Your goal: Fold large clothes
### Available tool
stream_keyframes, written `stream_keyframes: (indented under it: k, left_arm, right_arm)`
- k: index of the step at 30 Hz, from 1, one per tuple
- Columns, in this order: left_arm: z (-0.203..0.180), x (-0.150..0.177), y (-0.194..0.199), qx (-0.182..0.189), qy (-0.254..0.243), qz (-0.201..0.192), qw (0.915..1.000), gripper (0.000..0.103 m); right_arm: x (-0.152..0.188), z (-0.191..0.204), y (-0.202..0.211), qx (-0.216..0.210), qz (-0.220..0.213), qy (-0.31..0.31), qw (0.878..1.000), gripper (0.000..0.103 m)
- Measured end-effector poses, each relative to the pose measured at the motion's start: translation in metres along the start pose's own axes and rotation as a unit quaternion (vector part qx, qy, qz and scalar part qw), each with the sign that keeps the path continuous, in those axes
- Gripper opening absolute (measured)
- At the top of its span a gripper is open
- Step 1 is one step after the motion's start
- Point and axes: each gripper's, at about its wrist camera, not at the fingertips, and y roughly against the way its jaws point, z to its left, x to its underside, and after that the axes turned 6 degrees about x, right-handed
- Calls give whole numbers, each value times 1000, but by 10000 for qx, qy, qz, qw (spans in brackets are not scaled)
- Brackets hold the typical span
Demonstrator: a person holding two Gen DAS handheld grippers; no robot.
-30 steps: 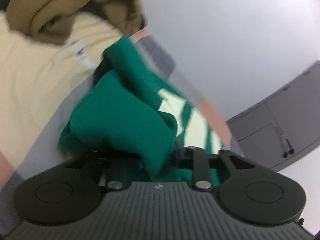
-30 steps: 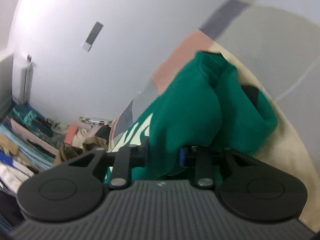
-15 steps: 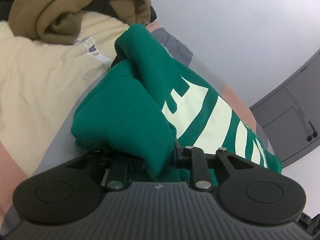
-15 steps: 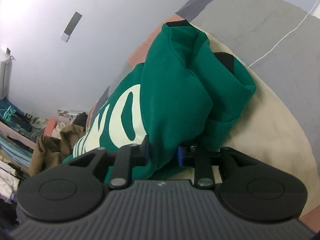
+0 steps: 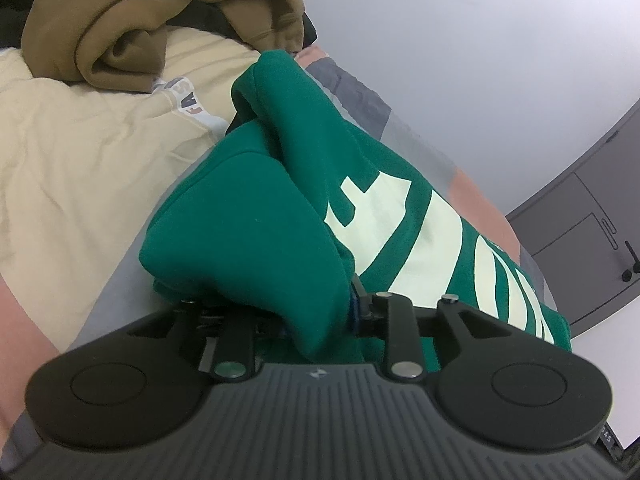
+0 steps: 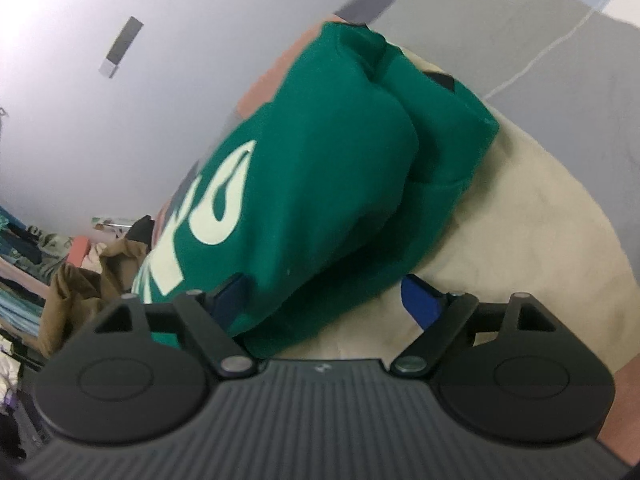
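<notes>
A green sweatshirt (image 5: 256, 220) with big pale lettering lies bunched on the bed, partly over a cream cloth (image 5: 80, 152). My left gripper (image 5: 316, 312) still pinches a thick fold of its near edge, though its jaws are starting to open. In the right wrist view the same sweatshirt (image 6: 320, 168) rests in a rounded fold. My right gripper (image 6: 324, 300) is opening wide. Its left pad sits by the fabric's edge, and its blue right pad (image 6: 420, 300) stands apart over the cream cloth (image 6: 520, 220).
A brown garment (image 5: 120, 20) is heaped at the far end of the bed. The bedspread (image 5: 360, 96) has grey and pink patches. A grey cabinet (image 5: 580, 220) stands to the right. Piled clothes (image 6: 40, 260) lie low on the left beside a white wall.
The right gripper's jaws spread wide and let go of the green fold, which now rests on the bed. Both grippers sank with the sweatshirt. The left grip has loosened only slightly.
</notes>
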Motion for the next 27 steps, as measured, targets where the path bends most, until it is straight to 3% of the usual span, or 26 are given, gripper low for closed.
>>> stream_keyframes:
  k: [3,6,8,12,13,15,17,19,23,27]
  left_arm:
    - [1,0,0,7,53,-1,10000,34]
    - [2,0,-1,2,120,-8,9999,36]
    - [2,0,-2,-4,127,-18,9999,37]
    - [6,-1,0,78,386,-42,9992,39]
    - [8,-1,2,124,504,-43,9986,43]
    - [12,-2,6,216,735,-4,9971,53]
    - [16,-4,11,345,1026,71,9941,78]
    - [23,-2,16,552,1459,188,9876,95]
    - [41,10,15,900,2320,563,9669,99]
    - [51,18,-1,958,2642,648,9575,103]
  right_arm:
    - [-1,-1,-2,-94,-69,-124,9999,88]
    - [1,-4,-5,-533,-58,-454,9975,91]
    - [1,-8,-14,-835,147,-812,9931,91]
    - [-2,-18,-42,-996,423,-1337,9851,97]
    - [-4,-18,-47,-1049,420,-1403,9836,103]
    - [-8,-17,-52,-1067,412,-1483,9823,103]
    - [-13,-18,-56,-1146,387,-1643,9790,103]
    - [-20,-22,-58,-1326,310,-1731,9755,103]
    - [-27,-27,-60,-1474,164,-1838,9717,103]
    - [-27,-24,-62,-1404,103,-1729,9748,103]
